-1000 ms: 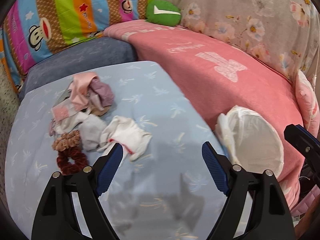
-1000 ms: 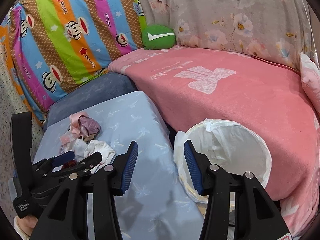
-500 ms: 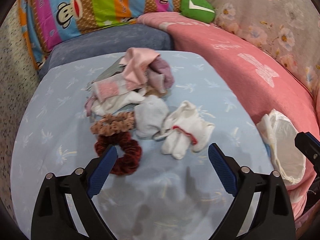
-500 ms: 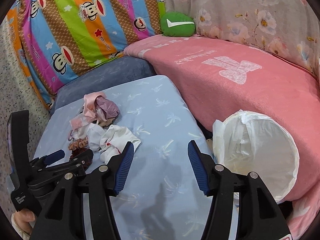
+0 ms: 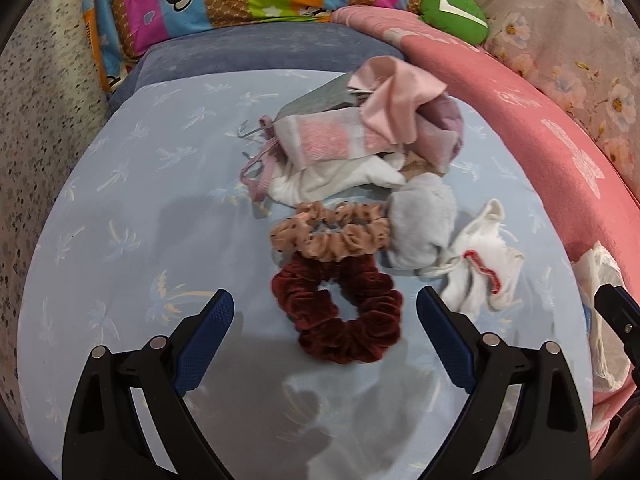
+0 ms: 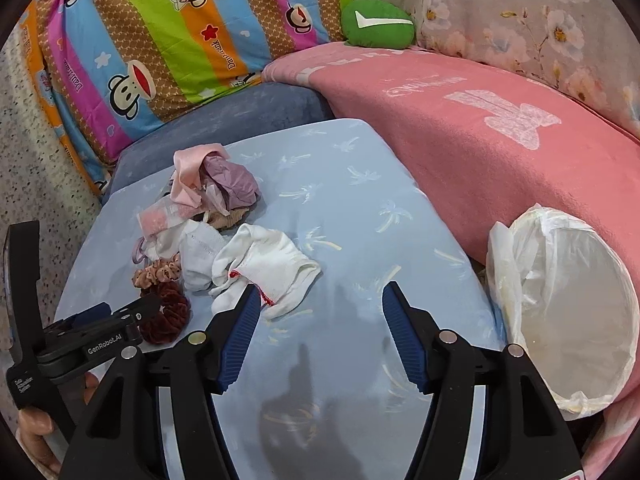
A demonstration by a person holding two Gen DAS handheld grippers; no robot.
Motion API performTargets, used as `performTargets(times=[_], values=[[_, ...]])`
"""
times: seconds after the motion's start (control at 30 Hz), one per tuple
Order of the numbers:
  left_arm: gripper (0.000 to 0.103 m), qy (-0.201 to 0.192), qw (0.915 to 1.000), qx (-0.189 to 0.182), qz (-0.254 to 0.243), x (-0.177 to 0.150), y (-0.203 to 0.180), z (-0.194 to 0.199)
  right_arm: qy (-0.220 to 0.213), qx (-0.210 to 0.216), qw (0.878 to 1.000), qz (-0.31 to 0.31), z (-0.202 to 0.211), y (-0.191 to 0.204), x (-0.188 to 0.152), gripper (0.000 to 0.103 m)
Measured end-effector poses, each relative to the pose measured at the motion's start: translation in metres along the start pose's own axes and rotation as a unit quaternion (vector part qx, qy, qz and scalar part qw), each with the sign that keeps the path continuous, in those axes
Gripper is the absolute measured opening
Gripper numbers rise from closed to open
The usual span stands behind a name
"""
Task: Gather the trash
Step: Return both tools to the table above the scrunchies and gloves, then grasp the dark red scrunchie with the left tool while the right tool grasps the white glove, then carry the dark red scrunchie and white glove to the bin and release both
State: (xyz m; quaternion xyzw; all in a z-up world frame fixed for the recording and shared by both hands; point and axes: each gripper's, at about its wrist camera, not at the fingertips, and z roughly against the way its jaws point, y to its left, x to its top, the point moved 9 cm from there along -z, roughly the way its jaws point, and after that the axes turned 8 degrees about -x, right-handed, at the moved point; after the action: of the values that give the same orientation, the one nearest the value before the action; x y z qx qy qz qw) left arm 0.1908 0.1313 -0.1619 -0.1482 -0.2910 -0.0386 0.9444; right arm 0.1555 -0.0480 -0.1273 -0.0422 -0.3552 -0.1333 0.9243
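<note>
A heap of small cloth items lies on the light blue cushion point(image 5: 120, 220). It holds a dark red scrunchie point(image 5: 340, 316), a peach scrunchie point(image 5: 332, 236), a grey sock point(image 5: 424, 224), a white sock point(image 5: 480, 272) and a pink and purple cloth bundle point(image 5: 380, 120). My left gripper point(image 5: 324, 294) is open wide just above the dark red scrunchie, its fingers apart from it on either side. My right gripper point(image 6: 322, 288) hangs over bare cushion, its jaws opening with nothing between them. Its left finger is beside the white sock point(image 6: 272, 268). The bag-lined bin point(image 6: 568, 312) stands at the right.
A pink blanket point(image 6: 480, 128) covers the sofa seat behind the bin. A striped monkey-print pillow point(image 6: 160, 40) and a green cushion point(image 6: 376, 24) lie at the back. A speckled wall point(image 5: 40, 120) borders the left. A hand point(image 6: 36, 428) holds the left gripper point(image 6: 116, 316).
Both grippers have moved down and left toward the cloth heap. The left one now hangs over the dark red scrunchie. Both pairs of jaws stand wider than before.
</note>
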Motion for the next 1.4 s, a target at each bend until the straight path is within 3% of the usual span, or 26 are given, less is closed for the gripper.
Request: performTargets(times=[0.37,0.83,1.0,1.07,1.17,1.23,1.4], values=[[0.085,0.017,0.9997,-0.002,0.019,-0.004,0.023,-0.016,0.021,0.002,1.000,0.006,-0.042,0.025,0.004,0.062],[0.051,0.022,0.9996,-0.018,0.005,-0.003,0.016,-0.025,0.062,0.005,0.998,-0.003,-0.092,0.039,-0.006,0.062],[0.031,0.025,0.9994,-0.025,-0.001,-0.004,0.008,-0.027,0.067,0.003,0.998,0.000,-0.098,0.042,-0.014,0.048],[0.026,0.025,0.9994,-0.025,-0.001,-0.004,0.006,-0.027,0.070,0.014,0.997,-0.001,-0.098,0.045,-0.015,0.031],[0.023,0.026,0.9993,-0.027,-0.002,-0.004,0.003,-0.026,0.077,0.031,0.997,-0.004,-0.096,0.049,-0.017,0.014],[0.021,0.027,0.9991,-0.031,-0.004,-0.005,0.000,-0.025,0.078,0.038,0.996,-0.004,-0.091,0.051,-0.018,0.008],[0.020,0.020,0.9990,-0.037,-0.013,-0.005,-0.012,-0.015,0.069,0.049,0.996,-0.015,-0.074,0.047,-0.017,0.008]])
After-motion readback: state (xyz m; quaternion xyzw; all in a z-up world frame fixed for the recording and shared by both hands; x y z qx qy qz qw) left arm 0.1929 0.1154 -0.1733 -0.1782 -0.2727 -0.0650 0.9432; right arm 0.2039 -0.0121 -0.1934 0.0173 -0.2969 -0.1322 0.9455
